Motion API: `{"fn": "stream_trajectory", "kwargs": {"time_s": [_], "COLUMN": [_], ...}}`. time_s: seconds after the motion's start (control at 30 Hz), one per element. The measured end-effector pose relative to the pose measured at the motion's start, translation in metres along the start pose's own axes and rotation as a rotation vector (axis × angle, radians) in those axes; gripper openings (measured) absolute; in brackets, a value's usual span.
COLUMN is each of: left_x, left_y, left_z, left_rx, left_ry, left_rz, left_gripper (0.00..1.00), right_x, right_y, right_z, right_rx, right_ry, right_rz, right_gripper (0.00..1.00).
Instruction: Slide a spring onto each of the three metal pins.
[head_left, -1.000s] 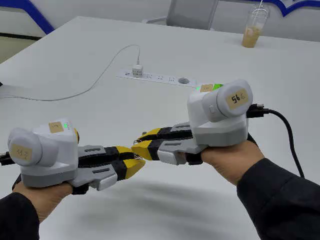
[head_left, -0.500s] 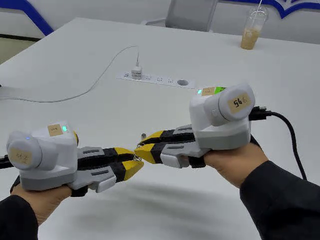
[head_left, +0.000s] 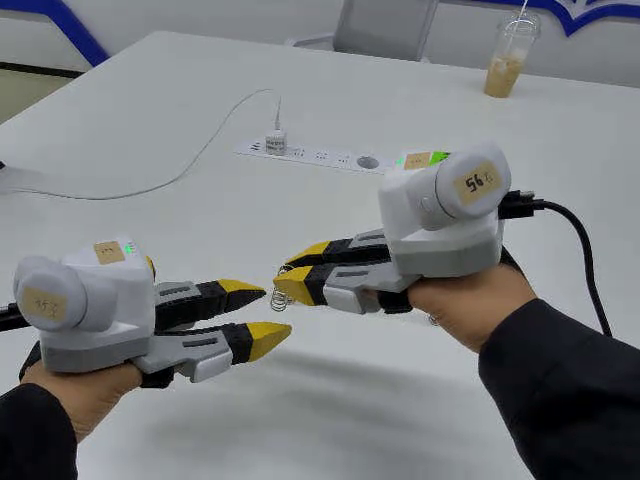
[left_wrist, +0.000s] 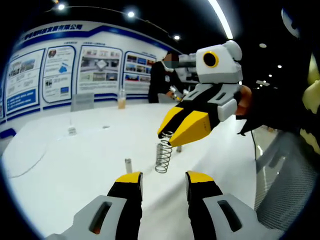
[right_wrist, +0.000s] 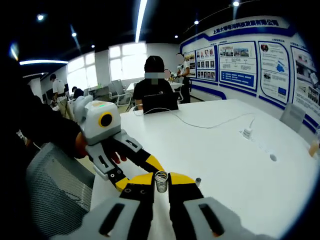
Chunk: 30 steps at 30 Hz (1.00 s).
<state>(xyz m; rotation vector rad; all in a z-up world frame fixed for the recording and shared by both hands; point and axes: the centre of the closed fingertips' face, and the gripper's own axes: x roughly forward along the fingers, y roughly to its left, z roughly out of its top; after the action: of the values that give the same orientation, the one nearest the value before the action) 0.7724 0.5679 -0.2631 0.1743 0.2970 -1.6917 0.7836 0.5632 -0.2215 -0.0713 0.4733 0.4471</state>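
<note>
I have the right gripper (right_wrist: 161, 178) clenched on the spring (left_wrist: 163, 152). It pinches the top coils and the rest hangs free below the tips. The left gripper (left_wrist: 165, 175) is released, jaws spread with nothing in them, nosed up just beside the right one.

Spring position: over the near part of the table (head_left: 400, 90), between the two grippers. Its long axis is near upright, with a slight lean in the left gripper view, and the free end points down at the table. I cannot tell whether the lowest coil touches the top.

One pin (left_wrist: 128, 165) stands upright on the table just beside the spring, and a second pin (left_wrist: 178, 148) stands behind it.

Handling, my judgement:
- Light, thin wire, soft along its axis and stiffer across it.
- A hard squeeze would likely flatten the coils so they snag on the pin. I want a light hold on the end coils only, with the bore left open.
- Smooth wire may pivot between the pads or jump away if it slips.
- The bore needs lining up over a pin before I lower it
</note>
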Motion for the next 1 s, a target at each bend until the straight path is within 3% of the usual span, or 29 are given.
{"fn": "stream_trajectory", "kwargs": {"time_s": [0.17,0.53,1.0], "left_x": [-0.001,-0.001,-0.002], "left_y": [0.004,0.007,0.009], "left_z": [0.0,-0.003,-0.005], "left_rx": [-0.005,-0.018,-0.029], "left_ry": [0.001,0.011,0.014], "left_rz": [0.015,0.03,0.036], "left_gripper": [0.41,0.48,0.5], "right_x": [0.001,0.012,0.031], "right_y": [-0.011,-0.046,-0.059], "right_z": [0.006,0.009,-0.004], "right_rx": [-0.016,0.025,0.036], "right_ry": [0.006,0.028,0.086], "right_rz": [-0.019,-0.081,-0.097], "right_gripper": [0.12,0.12,0.12]}}
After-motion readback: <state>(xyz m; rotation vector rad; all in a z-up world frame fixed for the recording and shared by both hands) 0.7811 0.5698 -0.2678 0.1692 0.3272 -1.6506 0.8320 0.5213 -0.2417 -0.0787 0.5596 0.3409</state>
